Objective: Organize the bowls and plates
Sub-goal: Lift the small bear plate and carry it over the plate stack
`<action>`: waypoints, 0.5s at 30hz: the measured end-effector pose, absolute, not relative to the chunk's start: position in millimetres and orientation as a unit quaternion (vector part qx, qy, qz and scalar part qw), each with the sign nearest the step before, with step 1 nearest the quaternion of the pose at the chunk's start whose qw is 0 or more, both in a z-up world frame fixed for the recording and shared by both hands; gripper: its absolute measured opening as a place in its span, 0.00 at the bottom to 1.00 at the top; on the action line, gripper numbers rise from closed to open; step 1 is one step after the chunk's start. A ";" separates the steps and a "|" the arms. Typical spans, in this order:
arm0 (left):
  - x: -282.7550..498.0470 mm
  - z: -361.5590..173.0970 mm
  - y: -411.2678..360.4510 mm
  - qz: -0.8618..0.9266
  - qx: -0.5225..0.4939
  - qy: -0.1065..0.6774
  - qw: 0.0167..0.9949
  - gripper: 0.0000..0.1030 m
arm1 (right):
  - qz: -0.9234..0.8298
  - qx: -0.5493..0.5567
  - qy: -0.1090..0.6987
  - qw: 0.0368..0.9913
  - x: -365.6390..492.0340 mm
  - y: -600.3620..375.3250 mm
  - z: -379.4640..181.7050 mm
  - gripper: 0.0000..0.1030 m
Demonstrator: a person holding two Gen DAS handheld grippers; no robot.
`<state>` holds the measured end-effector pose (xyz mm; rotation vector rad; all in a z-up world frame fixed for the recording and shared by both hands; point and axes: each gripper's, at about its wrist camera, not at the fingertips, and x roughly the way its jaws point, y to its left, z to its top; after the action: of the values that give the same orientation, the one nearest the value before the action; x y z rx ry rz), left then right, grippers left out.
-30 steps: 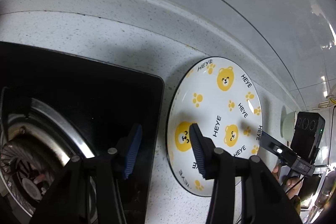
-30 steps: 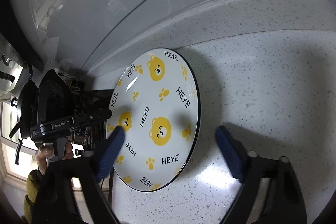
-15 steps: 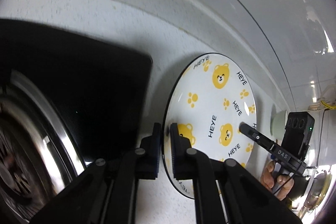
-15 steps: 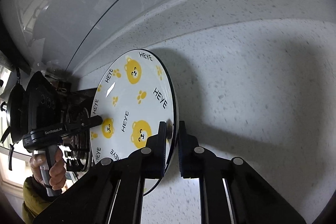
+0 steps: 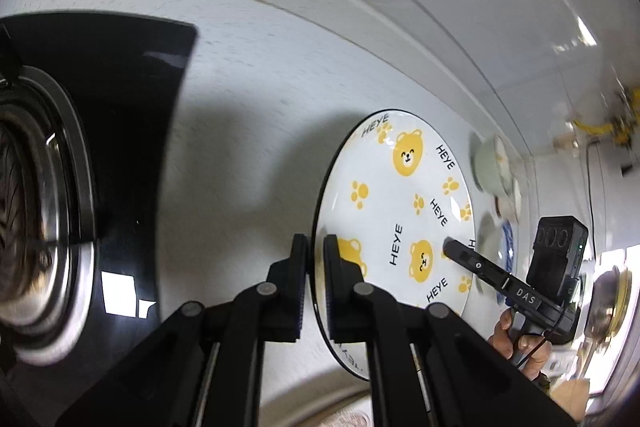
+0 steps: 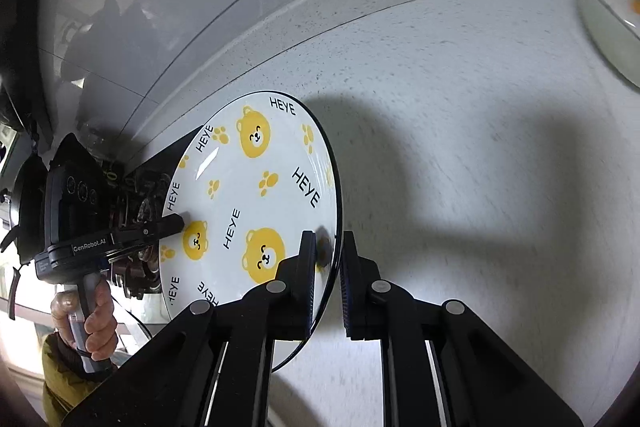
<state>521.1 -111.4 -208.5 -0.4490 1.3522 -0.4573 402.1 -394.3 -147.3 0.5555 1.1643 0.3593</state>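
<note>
Both grippers clamp one plate by opposite rim edges: left gripper [image 5: 316, 259] and right gripper [image 6: 328, 263] hold the round, glossy white plate [image 5: 394, 211] printed with yellow bears, over the speckled stone counter [image 6: 460, 155]. Nothing lies on it. A black glass stove [image 5: 132, 131] sits alongside, a pale bowl [image 6: 608, 19] farther off.

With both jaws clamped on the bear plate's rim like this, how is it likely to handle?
The bear plate looks glazed and glossy, so it is probably slippery at the rim where the right gripper and left gripper pinch it. It seems rigid ceramic: unlikely to flex, likely to chip if dropped.
</note>
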 end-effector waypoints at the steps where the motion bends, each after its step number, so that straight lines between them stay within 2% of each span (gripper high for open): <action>1: 512.7 -200.9 -115.6 -0.214 -0.200 0.611 0.735 0.07 | 0.163 0.259 0.534 0.788 392.5 -397.5 -140.8 0.11; 9: 425.9 -133.8 -114.1 -0.257 -0.196 0.583 0.745 0.07 | 0.148 0.262 0.499 0.813 303.2 -403.4 -81.4 0.11; 15: 358.6 -96.2 -37.9 -0.267 -0.201 0.575 0.746 0.07 | 0.159 0.251 0.503 0.811 245.3 -361.6 -66.7 0.11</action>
<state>358.6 -37.9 -96.2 -0.4394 1.2590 -0.5849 245.3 -361.6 -66.7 0.5369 1.0742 0.3405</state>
